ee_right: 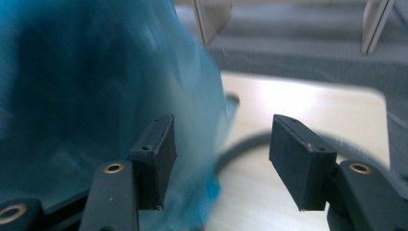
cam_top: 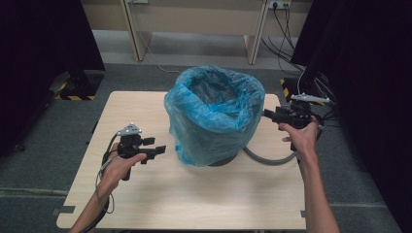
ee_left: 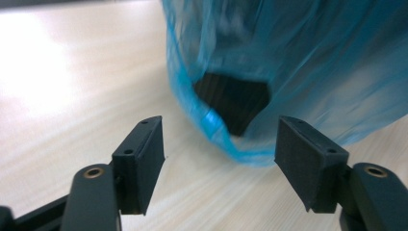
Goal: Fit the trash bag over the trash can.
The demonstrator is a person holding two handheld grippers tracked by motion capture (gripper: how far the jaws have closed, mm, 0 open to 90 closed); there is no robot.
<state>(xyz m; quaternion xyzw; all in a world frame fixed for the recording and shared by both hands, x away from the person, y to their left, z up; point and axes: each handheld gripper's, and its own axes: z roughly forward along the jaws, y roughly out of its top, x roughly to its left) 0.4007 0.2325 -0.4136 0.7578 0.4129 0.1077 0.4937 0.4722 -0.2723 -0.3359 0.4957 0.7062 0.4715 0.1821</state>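
A black bin (ee_left: 233, 98) lined with a blue plastic bag (cam_top: 214, 109) stands at the middle of the wooden table (cam_top: 194, 194). The bag hangs over the rim and down the bin's sides. My left gripper (cam_top: 158, 145) is held left of the bin, a little apart from the bag, pointing at it. In the left gripper view its jaws (ee_left: 219, 137) stand open with nothing between them and the bag's lower edge lies ahead. My right gripper (cam_top: 269, 115) is close to the bin's right side. It is open and empty (ee_right: 219, 139), with the bag (ee_right: 86, 96) beside its left jaw.
A grey cable (cam_top: 267, 160) curves over the table from under the bin's right side. Black curtains stand at both sides. Wooden furniture legs (cam_top: 133, 29) and floor cables (cam_top: 282, 29) are beyond the far edge. Bare tabletop lies in front of the bin.
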